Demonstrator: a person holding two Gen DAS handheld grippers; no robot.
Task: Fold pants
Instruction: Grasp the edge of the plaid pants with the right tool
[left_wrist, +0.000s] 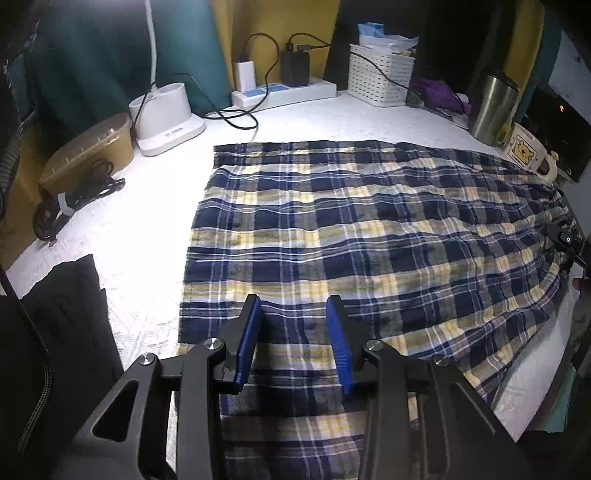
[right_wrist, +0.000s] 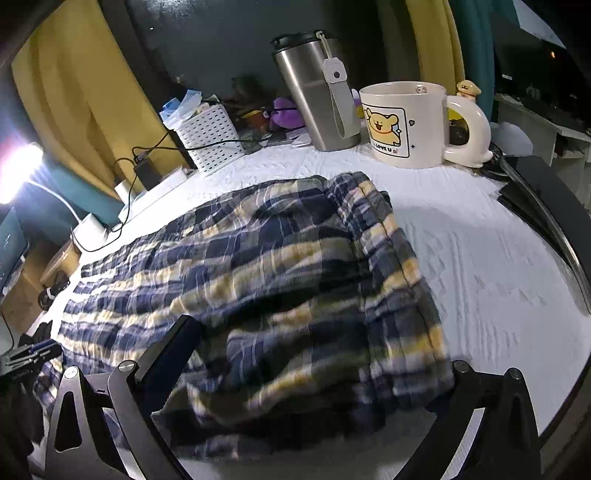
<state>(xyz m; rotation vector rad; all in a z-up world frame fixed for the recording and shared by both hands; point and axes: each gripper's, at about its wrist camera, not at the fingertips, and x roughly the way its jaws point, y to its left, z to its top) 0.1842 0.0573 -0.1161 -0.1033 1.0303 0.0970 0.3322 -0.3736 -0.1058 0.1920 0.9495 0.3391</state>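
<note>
Left wrist: left claw (left_wrist: 293, 332) angled down over pants (left_wrist: 369, 229).

White tbl (left_wrist: 295, 118) w/ plaid pants (left_wrist: 369, 229), mug (right_wrist: 406, 125), tumbler (right_wrist: 314, 92), basket (left_wrist: 380, 74).

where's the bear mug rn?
The mug stands upright at the far right of the table, just right of the steel tumbler and beyond the pants' waistband end.
</note>
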